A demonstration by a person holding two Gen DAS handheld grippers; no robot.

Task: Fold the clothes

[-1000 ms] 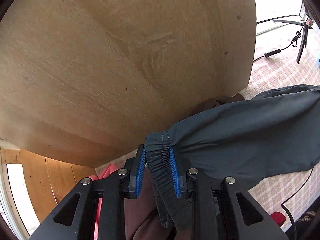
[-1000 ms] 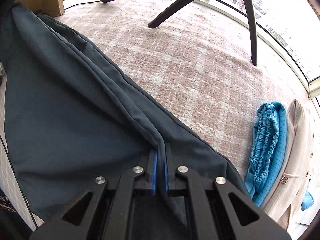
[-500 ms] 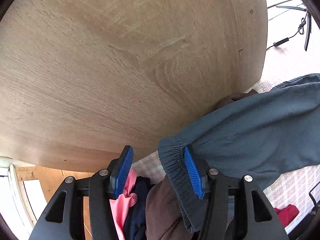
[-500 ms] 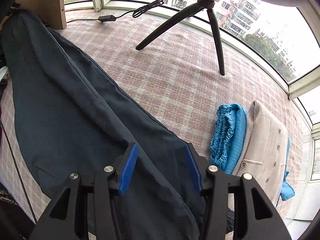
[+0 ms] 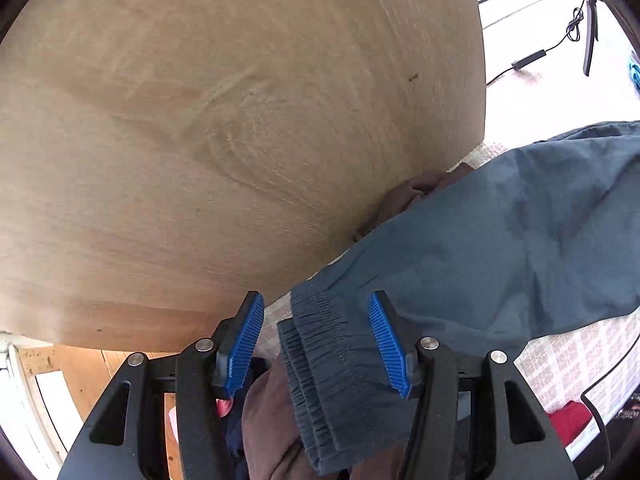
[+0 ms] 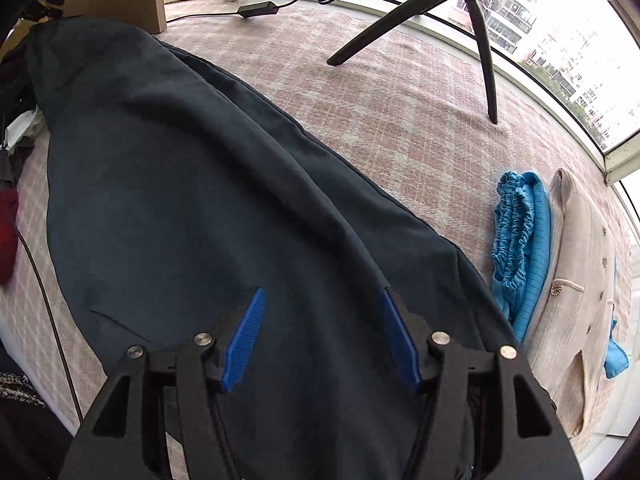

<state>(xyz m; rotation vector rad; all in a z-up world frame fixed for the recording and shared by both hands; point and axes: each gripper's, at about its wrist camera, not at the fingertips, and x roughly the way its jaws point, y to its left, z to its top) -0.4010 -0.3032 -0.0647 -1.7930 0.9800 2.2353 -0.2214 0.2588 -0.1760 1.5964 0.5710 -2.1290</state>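
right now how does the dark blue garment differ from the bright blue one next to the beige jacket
The dark blue garment is spread long and mostly flat across the checked cover; the bright blue garment is bunched into a narrow, ruffled heap. The dark one lies under the open right tongs; the bright one lies off to the side against the beige jacket. Both rest on the same cover.

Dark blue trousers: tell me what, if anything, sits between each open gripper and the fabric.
Nothing visible. The left gripper is open around the elastic cuff of the dark blue trousers. The right gripper is open directly over the trousers, with nothing in between.
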